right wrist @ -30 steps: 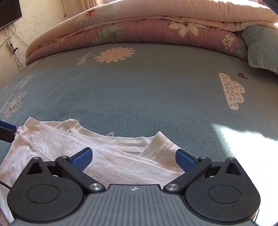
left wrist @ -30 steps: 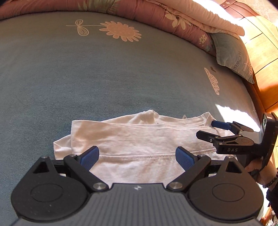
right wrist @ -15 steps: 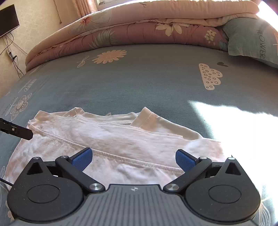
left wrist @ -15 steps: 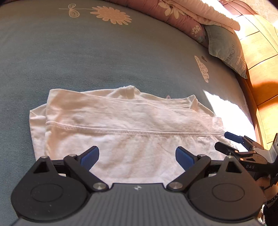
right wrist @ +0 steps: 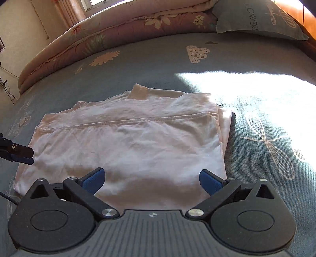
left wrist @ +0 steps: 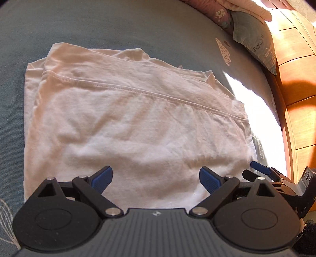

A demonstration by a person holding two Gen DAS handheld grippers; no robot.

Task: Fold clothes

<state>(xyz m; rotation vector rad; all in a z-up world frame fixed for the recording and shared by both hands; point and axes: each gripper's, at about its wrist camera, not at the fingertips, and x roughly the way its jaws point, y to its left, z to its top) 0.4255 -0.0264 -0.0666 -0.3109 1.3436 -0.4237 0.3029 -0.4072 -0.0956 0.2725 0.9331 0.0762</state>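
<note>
Since the earlier frames, both grippers have been drawn back toward the near edge of the white T-shirt point(left wrist: 138, 126), so that the garment now fills more of each view and lies flatter, folded over on itself. The jaws of the left gripper point(left wrist: 156, 178) are spread wide and empty, and the same is seen of the right gripper point(right wrist: 151, 179); nothing is held in either.

The T-shirt is laid on the grey-blue bedsheet point(right wrist: 150, 59), directly ahead of both sets of jaws, with its long axis running left to right across them. A stitched hem point(right wrist: 128, 121) is shown running along that axis on the top layer, and a ribbed collar edge point(right wrist: 138, 88) is seen at the far side. The near fold edge lies just under the blue fingertips point(left wrist: 103, 178) in the left view. The left gripper is placed toward the shirt's left end and the right toward its right end, each being visible in the other's camera, so neither is clearly nearer; a further fold would probably be taken from one short end across to the other.

The cloth is thin cotton-like knit, softly creased, limp, in stacked layers at the right edge. The sheet is printed with pale flowers and dragonflies. A folded floral quilt point(right wrist: 118, 29) and a grey pillow point(right wrist: 256, 17) are set well beyond.
</note>
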